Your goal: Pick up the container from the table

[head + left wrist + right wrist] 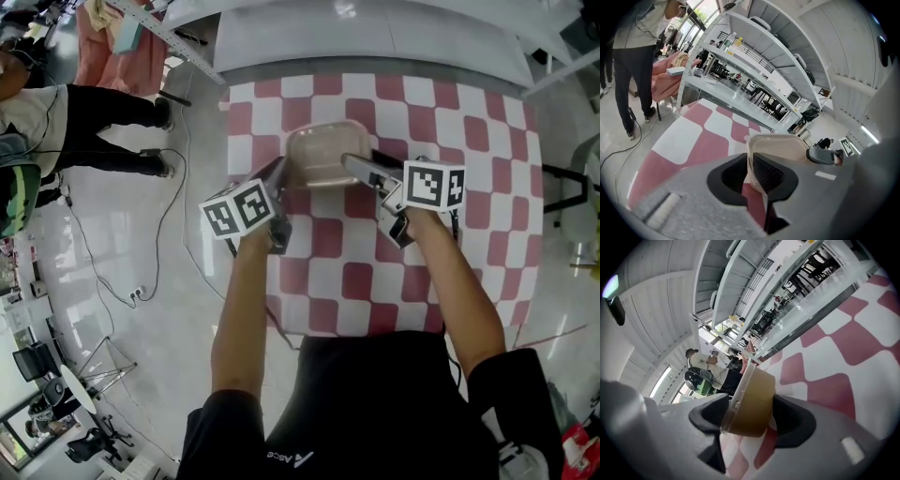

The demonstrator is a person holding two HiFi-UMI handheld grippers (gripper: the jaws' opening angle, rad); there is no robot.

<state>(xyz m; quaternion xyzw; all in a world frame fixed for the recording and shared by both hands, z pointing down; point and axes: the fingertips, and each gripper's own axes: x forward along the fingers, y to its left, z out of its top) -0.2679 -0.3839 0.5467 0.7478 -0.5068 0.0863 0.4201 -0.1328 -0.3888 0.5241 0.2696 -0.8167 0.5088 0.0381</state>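
Note:
A translucent plastic container (323,150) sits on the red-and-white checkered table (469,187), toward its far side. My left gripper (283,183) is at the container's left side. In the left gripper view its jaws (752,173) are pinched on the thin side wall of the container (780,145). My right gripper (370,183) is at the container's right side, with one finger lying over the near right rim. In the right gripper view the jaws (750,420) stand wide, with the container (752,401) seen side-on between them; I see no firm press from the pads.
A person (84,122) stands on the floor to the left, where cables (159,234) trail. White shelving (754,56) stands beyond the table's far edge. The other gripper (825,155) shows past the container in the left gripper view.

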